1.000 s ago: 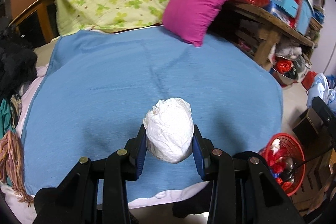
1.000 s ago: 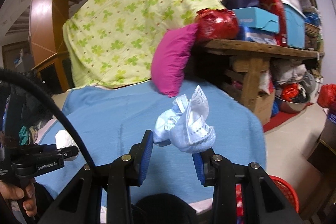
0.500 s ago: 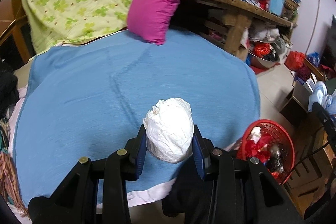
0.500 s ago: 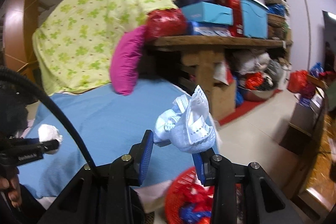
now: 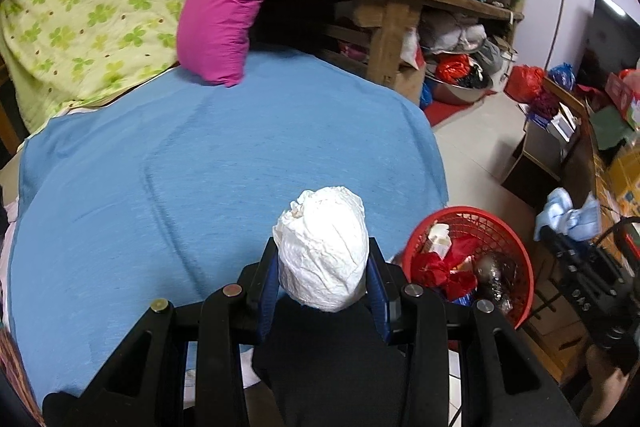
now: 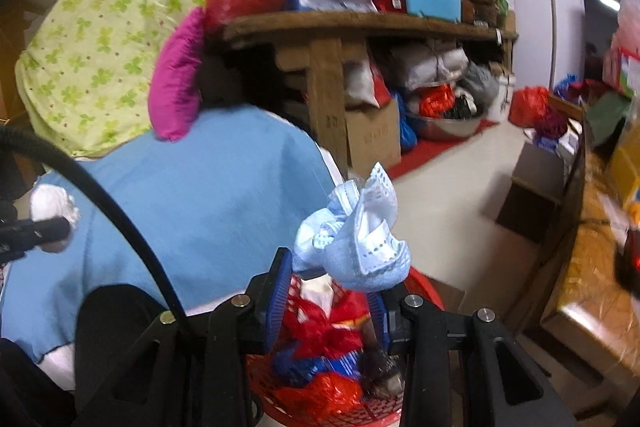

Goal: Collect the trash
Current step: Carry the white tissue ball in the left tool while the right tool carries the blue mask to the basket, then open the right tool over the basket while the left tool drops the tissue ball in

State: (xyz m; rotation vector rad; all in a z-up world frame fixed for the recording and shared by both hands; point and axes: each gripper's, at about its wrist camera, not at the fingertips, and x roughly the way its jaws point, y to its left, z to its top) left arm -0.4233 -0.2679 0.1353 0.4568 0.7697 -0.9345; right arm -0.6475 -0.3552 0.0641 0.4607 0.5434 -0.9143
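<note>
The left gripper (image 5: 322, 277) has its fingers closed on a white paper wad (image 5: 322, 247), gripped at its lower half, above the near edge of the blue-covered bed (image 5: 224, 163) and left of the red basket (image 5: 516, 247), not yet over it. The right gripper (image 6: 328, 287) pinches a crumpled blue face mask (image 6: 354, 237) between nearly closed fingers, directly above the basket (image 6: 424, 291) in its own view; in the left wrist view the mask (image 5: 568, 215) appears beyond the basket's right rim.

Risks, as I judge them: the mask is light and loose, held by a small fold, so it may cling to a finger or drift past the rim when let go. The wad, released too soon, would land on the bed or on the floor beside the basket.

The basket is already well filled with red wrappers (image 5: 444, 267), so little depth is left. Left of it the bed edge stands close; right of it a low wooden cabinet (image 6: 588, 267) crowds in. Behind the basket the pale floor (image 5: 476, 143) lies open.
</note>
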